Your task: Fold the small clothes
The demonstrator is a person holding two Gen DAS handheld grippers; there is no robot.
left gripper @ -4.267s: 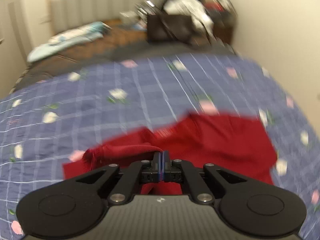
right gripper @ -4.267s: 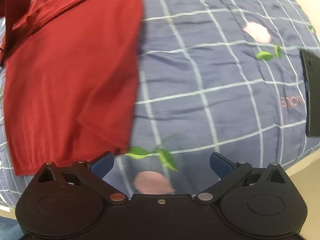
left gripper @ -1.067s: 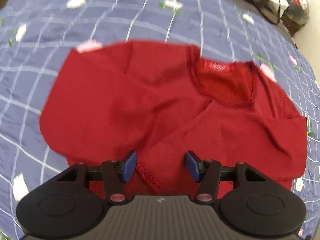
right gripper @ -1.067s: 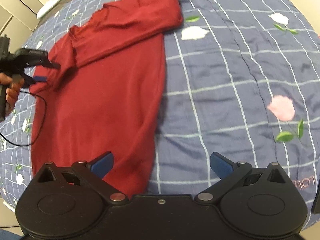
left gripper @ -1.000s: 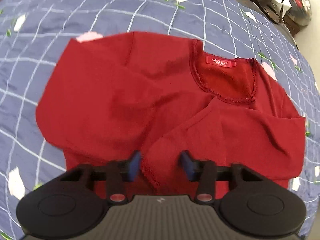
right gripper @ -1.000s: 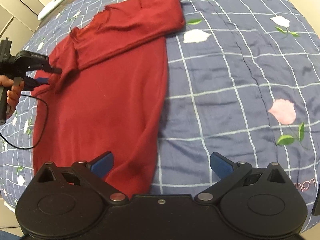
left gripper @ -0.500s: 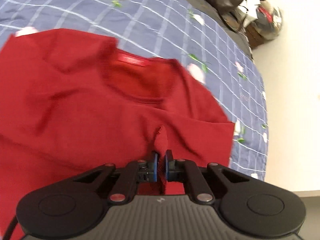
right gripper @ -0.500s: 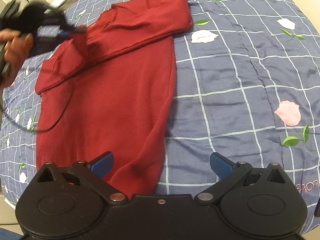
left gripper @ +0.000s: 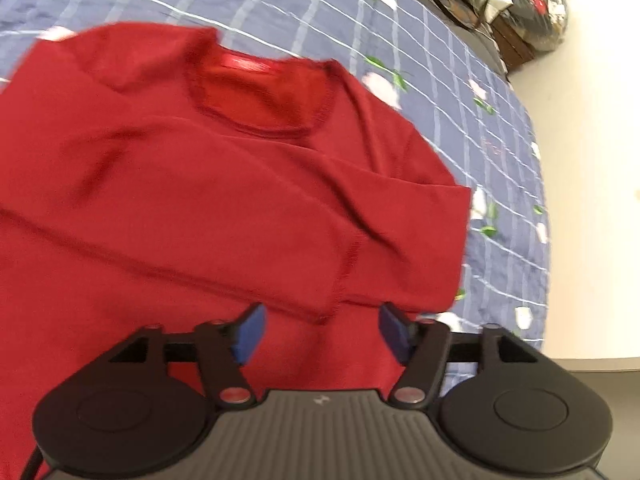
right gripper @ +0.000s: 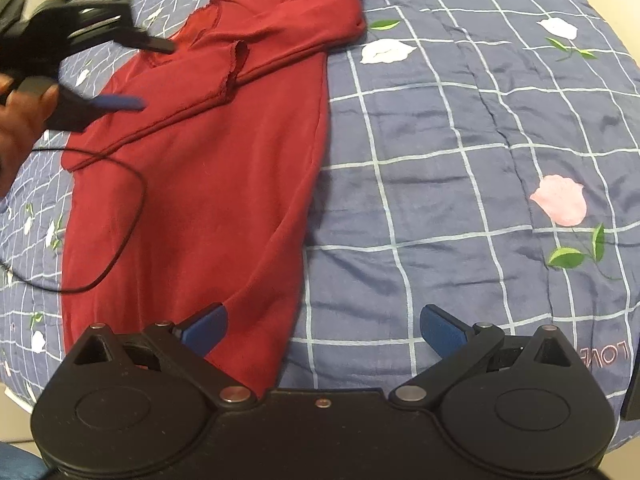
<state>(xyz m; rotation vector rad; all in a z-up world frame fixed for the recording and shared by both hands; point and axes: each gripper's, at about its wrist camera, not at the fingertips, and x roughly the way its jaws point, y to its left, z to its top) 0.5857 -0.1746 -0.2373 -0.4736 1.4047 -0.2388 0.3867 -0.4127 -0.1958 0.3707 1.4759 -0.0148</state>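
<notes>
1. Sweater [right gripper: 208, 168]: it lies flat on the blue checked bedspread [right gripper: 460, 128], filling the left half of the right wrist view, its long axis running from the hem at the lower left of that frame up to the collar at the upper left.
2. Both sleeves are folded across the chest. One sleeve [right gripper: 292, 20] lies across the top of that frame, and the other ends in a cuff [right gripper: 232, 68] near the middle of the chest.
3. Your left gripper [left gripper: 320, 330] hangs just over the sweater near the folded sleeve's edge, jaws well apart and holding nothing. In the left wrist view the collar [left gripper: 260, 96] sits above centre and the sleeve's edge runs across just ahead of the fingers.
4. Your right gripper [right gripper: 322, 330] hovers at the hem end, jaws spread wide and empty. Its left finger is over the hem's right corner, its right finger over bare bedspread.
5. Judged from this, the sleeves look done and the fold of hem toward collar is next. The hem lies closest to your right gripper, so that hand is better placed; the sweater sits left of its jaw centre, so shift left first.
6. A black cable [right gripper: 120, 240] is draped over the lower body of the sweater; it could snag the fold.
</notes>
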